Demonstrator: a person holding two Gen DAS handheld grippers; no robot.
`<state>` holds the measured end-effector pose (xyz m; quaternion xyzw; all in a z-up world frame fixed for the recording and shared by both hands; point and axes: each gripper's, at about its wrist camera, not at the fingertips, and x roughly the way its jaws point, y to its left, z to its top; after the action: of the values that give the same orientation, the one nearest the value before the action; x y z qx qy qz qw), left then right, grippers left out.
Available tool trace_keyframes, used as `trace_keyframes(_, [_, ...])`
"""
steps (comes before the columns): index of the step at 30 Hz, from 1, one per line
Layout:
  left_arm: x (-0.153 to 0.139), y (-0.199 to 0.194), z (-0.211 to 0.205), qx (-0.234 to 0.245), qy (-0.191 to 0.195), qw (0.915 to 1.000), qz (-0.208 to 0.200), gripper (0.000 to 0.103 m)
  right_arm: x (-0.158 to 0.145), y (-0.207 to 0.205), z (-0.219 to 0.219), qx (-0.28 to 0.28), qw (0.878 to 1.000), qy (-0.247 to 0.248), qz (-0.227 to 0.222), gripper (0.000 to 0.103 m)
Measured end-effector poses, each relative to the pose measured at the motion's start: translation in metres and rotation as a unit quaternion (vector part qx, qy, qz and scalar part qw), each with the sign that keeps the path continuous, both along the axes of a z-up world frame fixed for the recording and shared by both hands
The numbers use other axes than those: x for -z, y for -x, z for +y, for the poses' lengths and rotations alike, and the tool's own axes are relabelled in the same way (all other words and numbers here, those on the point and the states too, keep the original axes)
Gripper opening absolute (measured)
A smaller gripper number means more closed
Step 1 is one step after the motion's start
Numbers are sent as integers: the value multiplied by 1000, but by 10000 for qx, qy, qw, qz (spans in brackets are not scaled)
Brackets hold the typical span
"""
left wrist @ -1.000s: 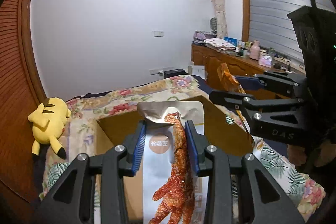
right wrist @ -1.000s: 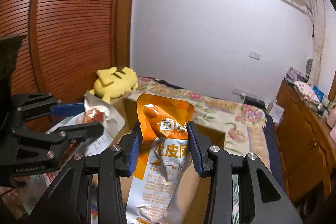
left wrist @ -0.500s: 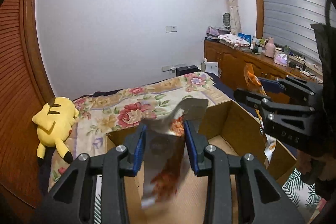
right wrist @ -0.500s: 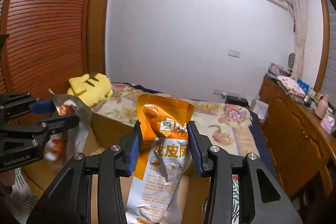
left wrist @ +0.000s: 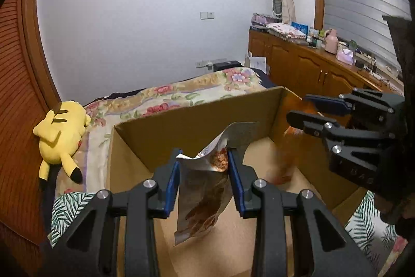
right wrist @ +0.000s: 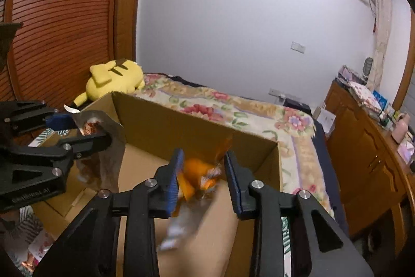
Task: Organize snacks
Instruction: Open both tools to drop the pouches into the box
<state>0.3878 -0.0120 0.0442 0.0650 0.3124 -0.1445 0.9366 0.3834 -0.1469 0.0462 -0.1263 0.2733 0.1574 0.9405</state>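
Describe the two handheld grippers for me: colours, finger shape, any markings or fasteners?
Both the left gripper and the right gripper are matte black plastic with angular, triangular-cutout finger arms. Each finger carries a flat blue pad on its inner face, and round silver screw heads mark the joints. Pale embossed lettering, too blurred to read, sits on each body's side. No cables or sleeves show.

Cardboard box [left wrist: 197,121]: matt brown corrugated paperboard, smooth inner walls. Silver snack pouch [left wrist: 205,188]: crinkled foil-look film, semi-glossy, printed. Orange snack pouch [right wrist: 199,173]: glossy plastic film, blurred. Left tool [left wrist: 203,170] and right tool [right wrist: 203,170]: matt black plastic bodies, blue pads that look rubbery, bright metal screw heads. Plush toy [left wrist: 61,129], far left: yellow fuzzy cloth. Bed cover [right wrist: 233,108]: floral printed cloth, soft and matt. Cabinets [left wrist: 298,64], far right: varnished wood, slightly glossy.
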Motion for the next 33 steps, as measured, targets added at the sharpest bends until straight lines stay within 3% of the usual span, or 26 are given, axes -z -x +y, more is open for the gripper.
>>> trace_keyframes(2, [3, 2, -1, 39, -39, 10000, 40, 33, 2, 4, 0, -35, 10000, 51, 22, 18])
trace_keyframes(5, [7, 6, 0, 64, -25, 9999, 111, 34, 8, 4, 3, -115, 9998, 104, 137, 15])
trace_keyframes(14, [4, 15, 2, 96, -68, 9999, 100, 35, 21, 12, -1, -390, 9979, -233, 453, 15])
trace_keyframes(20, [1, 18, 7, 38, -1, 9999, 109, 41, 23, 25, 2, -636, 9947, -512, 627, 16])
trace_keyframes(33, [-32, 49, 24, -30, 74, 9999, -123, 52, 9, 56, 10, -768, 9926, -581, 733, 23])
